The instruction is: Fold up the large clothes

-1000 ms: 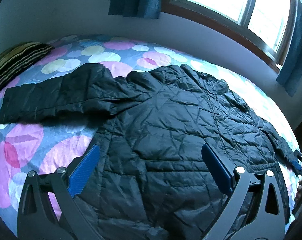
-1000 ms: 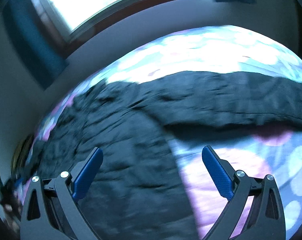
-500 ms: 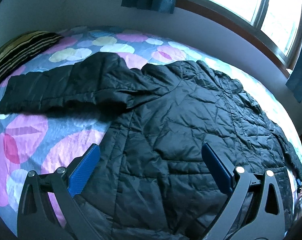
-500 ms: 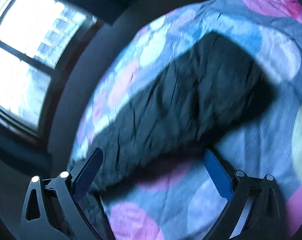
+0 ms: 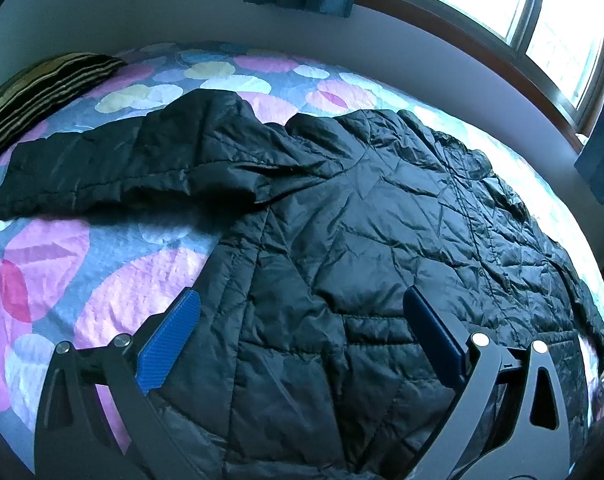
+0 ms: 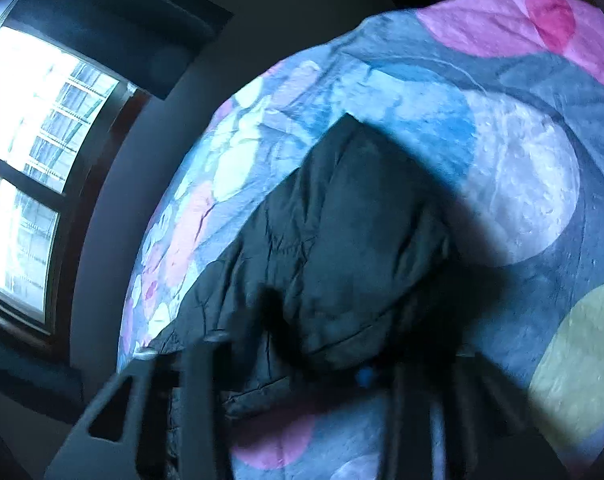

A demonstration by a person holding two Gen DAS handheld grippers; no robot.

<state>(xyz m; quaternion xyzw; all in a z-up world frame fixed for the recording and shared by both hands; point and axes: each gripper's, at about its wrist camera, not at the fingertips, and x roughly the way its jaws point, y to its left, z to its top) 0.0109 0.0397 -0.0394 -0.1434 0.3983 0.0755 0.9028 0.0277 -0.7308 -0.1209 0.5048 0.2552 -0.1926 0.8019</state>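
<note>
Plainly, we are at the very start: the black quilted puffer jacket lies spread flat on the bed with the pastel-circle quilt cover, both sleeves out, no fold made yet, so we judge all the folding is still to do.

In the left wrist view, our left hand-held gripper hovers over the jacket's lower body with its blue pads wide apart and nothing between them. From here we see the whole garment: one sleeve reaches toward nine o'clock, near the striped pillow at ten o'clock, and the window sits at one o'clock.

The right wrist view shows what the left cannot: the other sleeve's cuff end close up, at the middle of the picture. Our right hand-held gripper is closing on that sleeve, fabric bunched between its jaws; the fingers themselves are dark and blurred.
</note>
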